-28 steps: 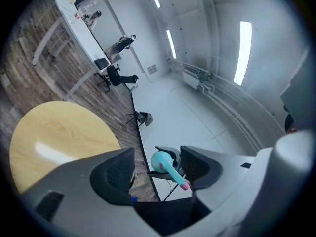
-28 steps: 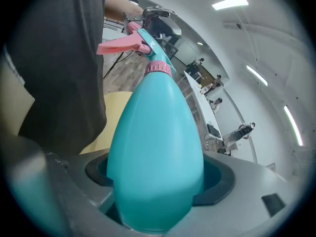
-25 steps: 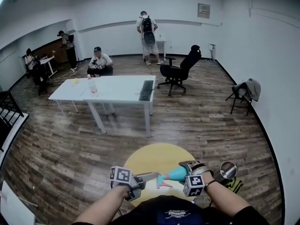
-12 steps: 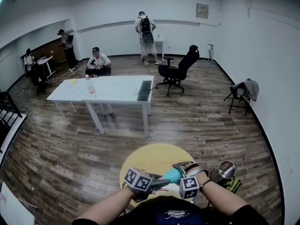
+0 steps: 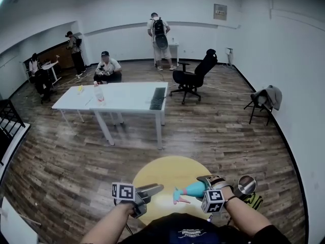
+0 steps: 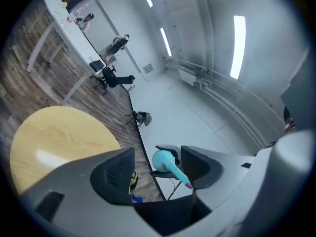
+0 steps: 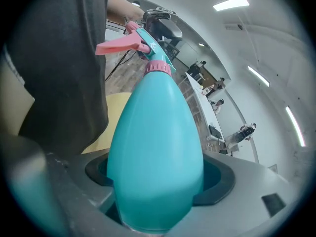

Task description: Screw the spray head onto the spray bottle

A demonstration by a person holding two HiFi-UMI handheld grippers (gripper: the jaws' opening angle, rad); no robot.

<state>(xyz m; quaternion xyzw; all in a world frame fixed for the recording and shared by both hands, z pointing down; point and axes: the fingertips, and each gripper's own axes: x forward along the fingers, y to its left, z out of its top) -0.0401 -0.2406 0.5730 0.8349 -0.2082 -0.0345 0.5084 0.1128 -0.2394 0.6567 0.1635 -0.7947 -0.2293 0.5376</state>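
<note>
Right gripper view, teal bottle [image 7: 155,152], pink trigger [image 7: 118,44]

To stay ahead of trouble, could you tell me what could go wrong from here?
1. The left gripper has just been opening its jaws, nothing between them, clear of the spray head; a half-threaded head could stay loose.
2. Only the right gripper clamps the spray bottle, by its rounded body, over the yellow table; it may slip when twisted.
</note>
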